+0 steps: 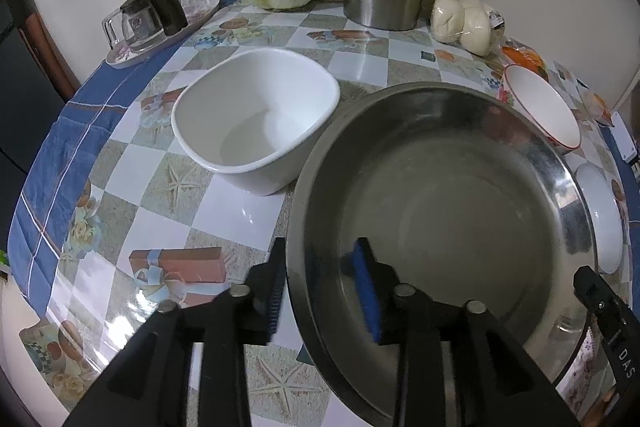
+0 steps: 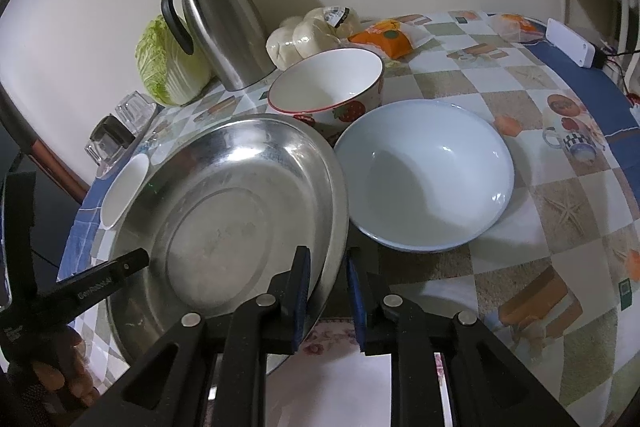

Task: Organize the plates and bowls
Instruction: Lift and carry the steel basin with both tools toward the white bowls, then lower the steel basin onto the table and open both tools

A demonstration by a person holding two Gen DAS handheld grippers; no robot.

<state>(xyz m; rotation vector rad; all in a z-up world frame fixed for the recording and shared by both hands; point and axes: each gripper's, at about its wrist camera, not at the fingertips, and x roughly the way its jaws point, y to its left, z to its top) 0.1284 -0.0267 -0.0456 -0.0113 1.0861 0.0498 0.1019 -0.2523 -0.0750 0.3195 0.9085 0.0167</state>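
The steel basin (image 1: 440, 195) rests on the worktop (image 1: 224, 211) between the square white bowl (image 1: 256, 119) and the pale blue bowl (image 2: 424, 179); your left gripper (image 1: 322, 287) straddles its rim with jaws apart, your right gripper (image 2: 328, 291) pinches the opposite rim, so release before nesting bowls inside.

On the counter (image 2: 520, 187), the basin (image 2: 224, 211) is flanked by a square bowl (image 1: 256, 119) and plate (image 2: 424, 175); a kettle (image 2: 216, 23) is set behind.

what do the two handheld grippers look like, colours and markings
Both are matte black plastic with cut-out linkage arms and silver round pivot pins. The left gripper and right gripper carry ribbed blue pads on their fingers. White lettering runs along a finger, too small to read. No cables or sleeves show.
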